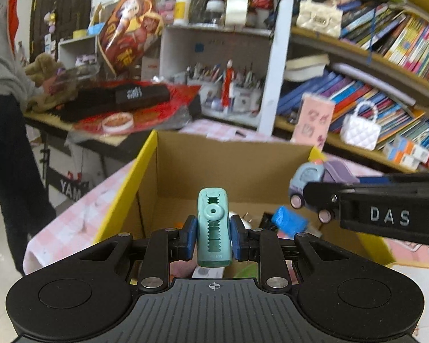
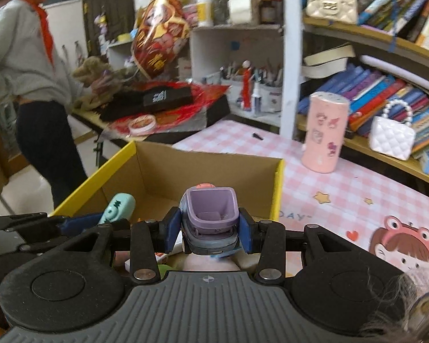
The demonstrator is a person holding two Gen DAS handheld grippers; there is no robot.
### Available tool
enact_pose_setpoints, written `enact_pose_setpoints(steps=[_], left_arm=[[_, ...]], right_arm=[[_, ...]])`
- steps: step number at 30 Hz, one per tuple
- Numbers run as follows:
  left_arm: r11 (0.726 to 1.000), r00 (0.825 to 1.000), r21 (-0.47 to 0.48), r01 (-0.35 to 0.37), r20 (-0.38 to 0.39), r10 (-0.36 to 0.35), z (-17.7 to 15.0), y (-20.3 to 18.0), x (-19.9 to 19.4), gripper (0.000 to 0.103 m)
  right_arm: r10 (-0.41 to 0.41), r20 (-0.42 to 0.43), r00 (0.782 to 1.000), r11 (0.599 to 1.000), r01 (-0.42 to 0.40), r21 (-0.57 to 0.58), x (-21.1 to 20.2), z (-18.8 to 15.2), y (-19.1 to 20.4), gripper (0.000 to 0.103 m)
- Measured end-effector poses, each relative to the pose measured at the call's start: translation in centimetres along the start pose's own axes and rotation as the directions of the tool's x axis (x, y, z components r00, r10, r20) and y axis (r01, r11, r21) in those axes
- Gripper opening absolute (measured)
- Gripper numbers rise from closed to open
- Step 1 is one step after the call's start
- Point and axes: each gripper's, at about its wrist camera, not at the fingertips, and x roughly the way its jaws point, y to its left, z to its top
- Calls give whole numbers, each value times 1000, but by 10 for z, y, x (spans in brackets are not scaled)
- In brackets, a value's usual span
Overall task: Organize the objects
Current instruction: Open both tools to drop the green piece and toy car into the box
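Over the open cardboard box (image 1: 146,168) at the near edge of the pink checked tabletop (image 2: 343,197), I carry one object in each claw. My left claw (image 1: 213,235) is clenched on a teal correction-tape dispenser (image 1: 213,228), pads pressing its two flat sides about halfway along its length. It looks like a hard plastic shell, light and rigid, with smooth sides that could slide if I eased off; the flat flanks are the right place to hold, not the rounded nose. My right claw (image 2: 208,233) grips a small purple-and-blue toy truck (image 2: 210,217) across the sides of its body, just under the open purple tub. I judge it light and stiff too, but lumpier: the wheels turn and the tub may be hinged, so the solid lower body is the safer hold. Neither seems fragile, so a short drop into the box, where a blue block (image 1: 290,220) and other bits already lie, should do no harm.
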Motion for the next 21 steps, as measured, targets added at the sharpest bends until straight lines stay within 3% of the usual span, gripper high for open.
enact_pose_setpoints(steps=[9,15,19,21], left_arm=[[994,995,73,-83,-41,86,-4,-11,15,23],[993,994,66,-101,-39,104,-4,-11,12,29],[992,993,45,-115,-9,116,-4,-8,2,51],[994,994,34,-108,17,108,-6,-5,-6,53]], right_arm=[[62,-83,995,995,-68,-67,40,0,-1,39],[91,-119,989,992,-100,-71,52,-3,0,39],[89,-119,989,993,-98,-72,53,-2,-3,39],[86,-120,989,994,-94,-61,54,-2,-6,39]])
